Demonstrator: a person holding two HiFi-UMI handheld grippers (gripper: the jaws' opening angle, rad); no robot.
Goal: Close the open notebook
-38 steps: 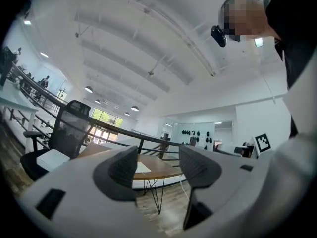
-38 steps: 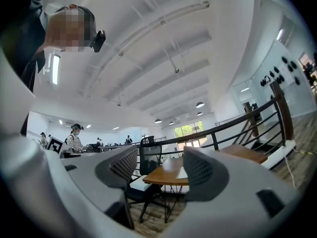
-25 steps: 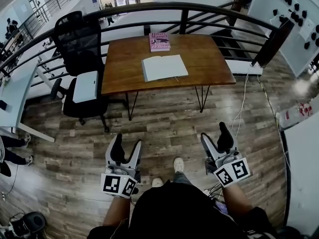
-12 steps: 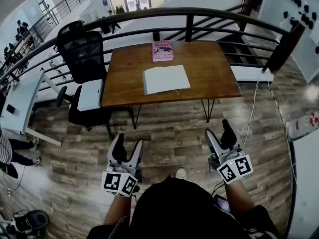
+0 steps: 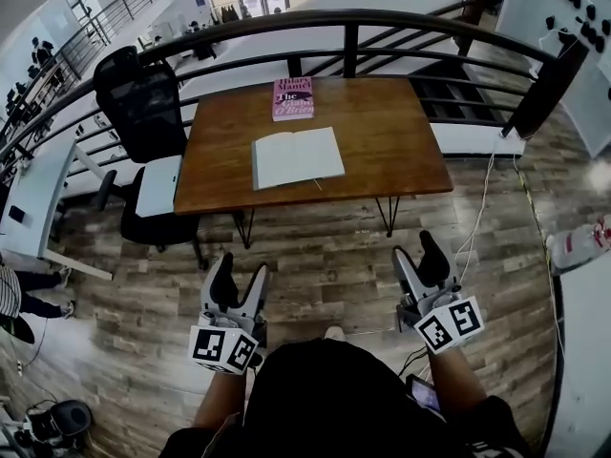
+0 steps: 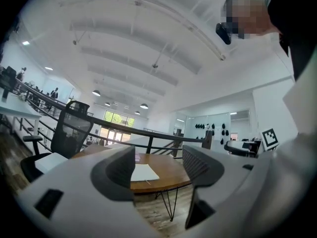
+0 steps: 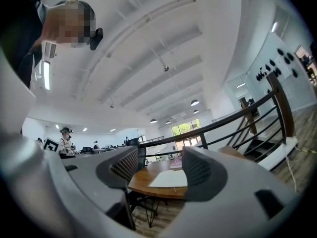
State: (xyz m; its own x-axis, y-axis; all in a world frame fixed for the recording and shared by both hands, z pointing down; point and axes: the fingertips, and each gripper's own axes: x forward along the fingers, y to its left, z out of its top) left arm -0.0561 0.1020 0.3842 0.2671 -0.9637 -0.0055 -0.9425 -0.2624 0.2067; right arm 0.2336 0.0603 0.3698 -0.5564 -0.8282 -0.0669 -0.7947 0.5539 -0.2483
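Notebook (image 5: 297, 156) lies open on the table (image 5: 391, 132), well ahead of you. Your left gripper (image 5: 241, 280) stands open and empty. The right gripper (image 5: 412, 256), also open and empty, has just been closing. If you catch only loose pages, they may crease.

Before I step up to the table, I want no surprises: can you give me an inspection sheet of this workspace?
Surface: brown wooden table on hairpin legs, holding the two items below.
Job's things: white-paged notebook lies open and flat, toward the front left.
Clutter: pink-covered book, closed, at the far edge.
Grippers: left gripper and right gripper both open and empty, over the wooden floor short of the table; the right's jaws have just been closing partway.
Cables: white cable trails on the floor right of the table.
Surroundings: black mesh office chair left of the table; black metal railing behind it.
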